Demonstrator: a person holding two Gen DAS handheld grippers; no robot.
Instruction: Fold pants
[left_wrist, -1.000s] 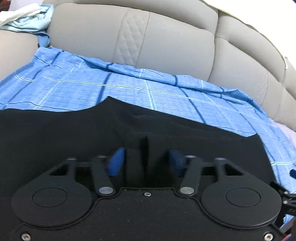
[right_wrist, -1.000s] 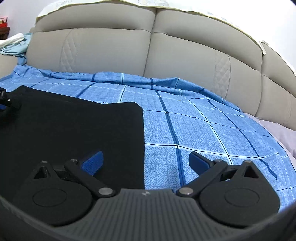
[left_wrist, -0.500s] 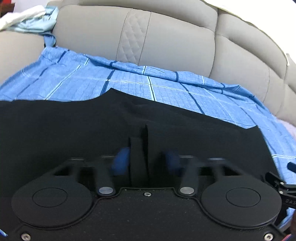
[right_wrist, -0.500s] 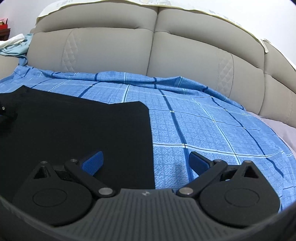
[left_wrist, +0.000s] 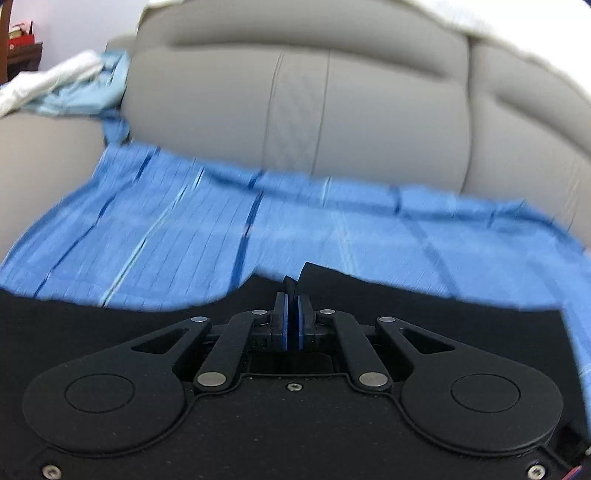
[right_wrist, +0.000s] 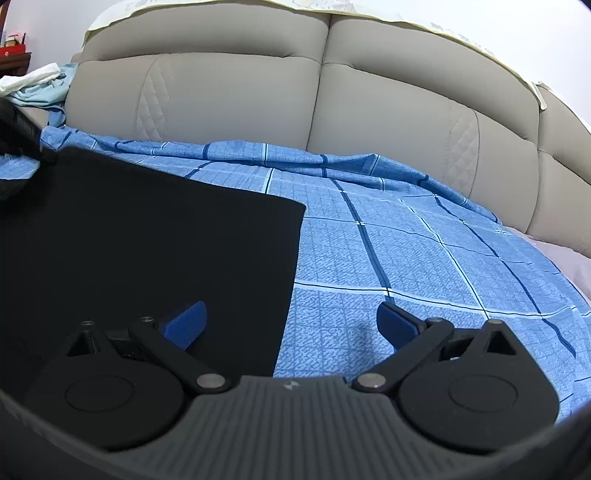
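The black pants (right_wrist: 147, 236) lie flat on a blue checked sheet (right_wrist: 406, 258). In the left wrist view my left gripper (left_wrist: 291, 299) is shut on a pinched fold at the far edge of the pants (left_wrist: 424, 314), and the cloth rises at the grip. In the right wrist view my right gripper (right_wrist: 291, 317) is open, straddling the right side edge of the pants, left pad (right_wrist: 186, 323) over the cloth and right pad (right_wrist: 397, 321) over the sheet. The left gripper's body (right_wrist: 18, 136) shows at the far left of that view.
A grey padded headboard (right_wrist: 295, 103) stands behind the sheet. Pale blue and white cloth (left_wrist: 62, 88) is piled at the back left. A bare mattress strip (right_wrist: 561, 254) shows at the right edge.
My left gripper has closed on the pants edge and moved toward the headboard, raising the cloth. The right gripper has stayed open over the side edge.
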